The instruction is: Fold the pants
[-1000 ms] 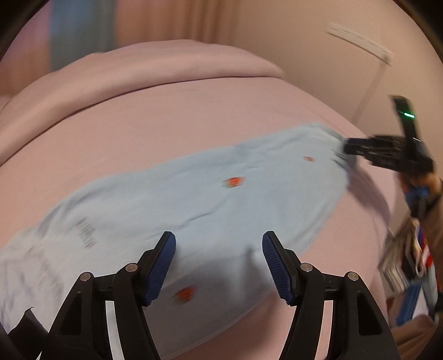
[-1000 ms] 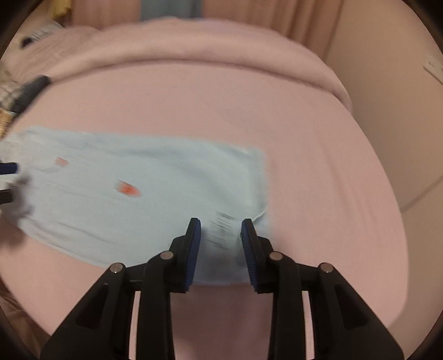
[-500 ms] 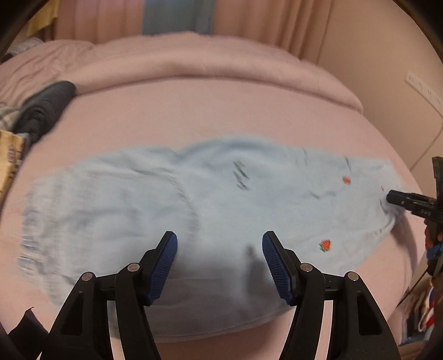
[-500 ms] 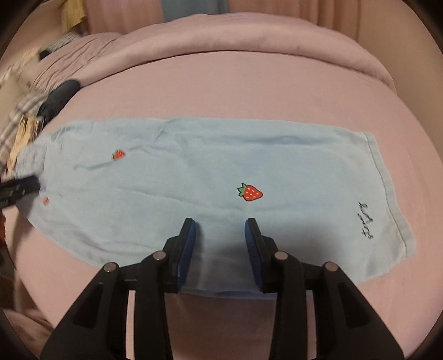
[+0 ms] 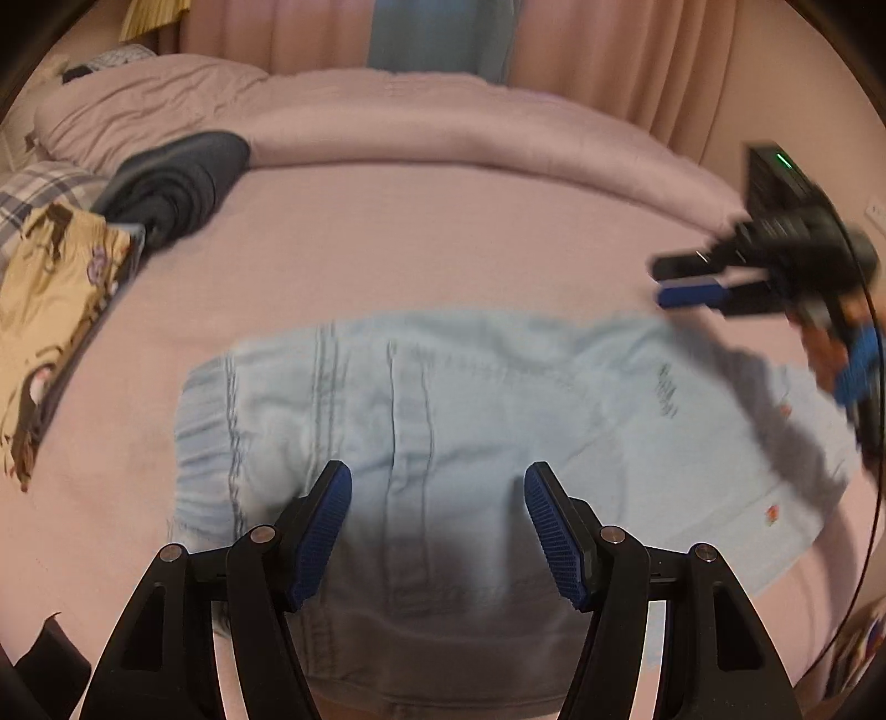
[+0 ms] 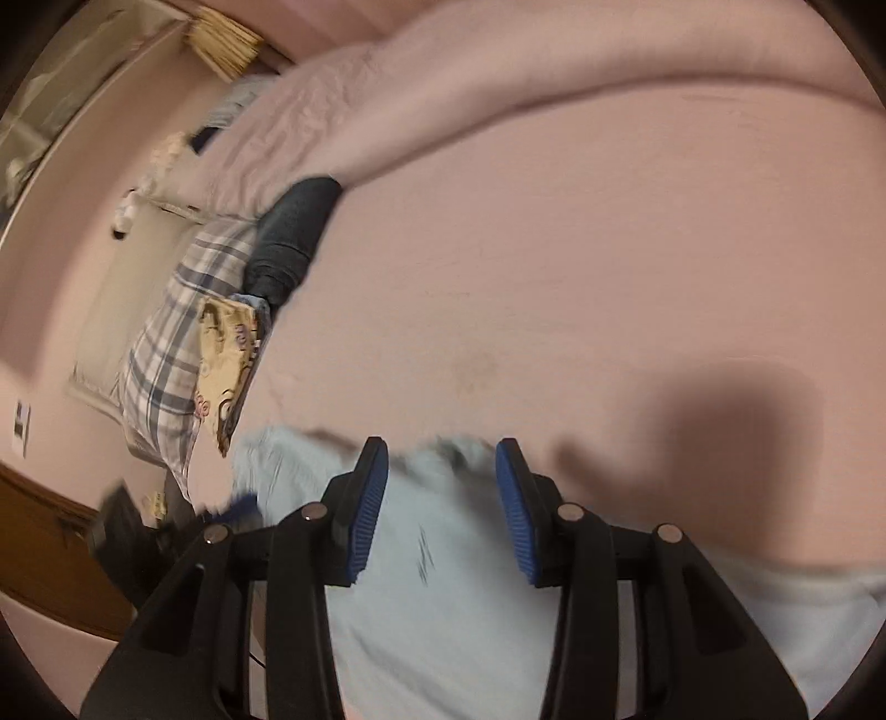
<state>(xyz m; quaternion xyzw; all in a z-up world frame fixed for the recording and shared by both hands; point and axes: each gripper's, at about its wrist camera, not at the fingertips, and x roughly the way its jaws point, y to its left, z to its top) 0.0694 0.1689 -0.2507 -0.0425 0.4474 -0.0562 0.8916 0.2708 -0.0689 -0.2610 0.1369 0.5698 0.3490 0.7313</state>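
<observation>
Hovering over pants (image 5: 443, 421) — left gripper (image 5: 437, 526), right gripper (image 6: 441, 509) both agape.

We look across a bed (image 5: 443, 232) spread with a pale pink sheet, a pink duvet (image 5: 421, 119) bunched along its far side. Pink curtains (image 5: 609, 61) hang behind it. A plaid pillow (image 6: 166, 354) lies at the bed's edge, beside a plain wall (image 6: 61, 266). The light is dim and warm.

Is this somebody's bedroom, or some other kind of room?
Most likely a bedroom. The light blue pants lie on a wide bed with a pink sheet, a rolled pink duvet runs along its far side, and pink curtains hang behind it.
</observation>
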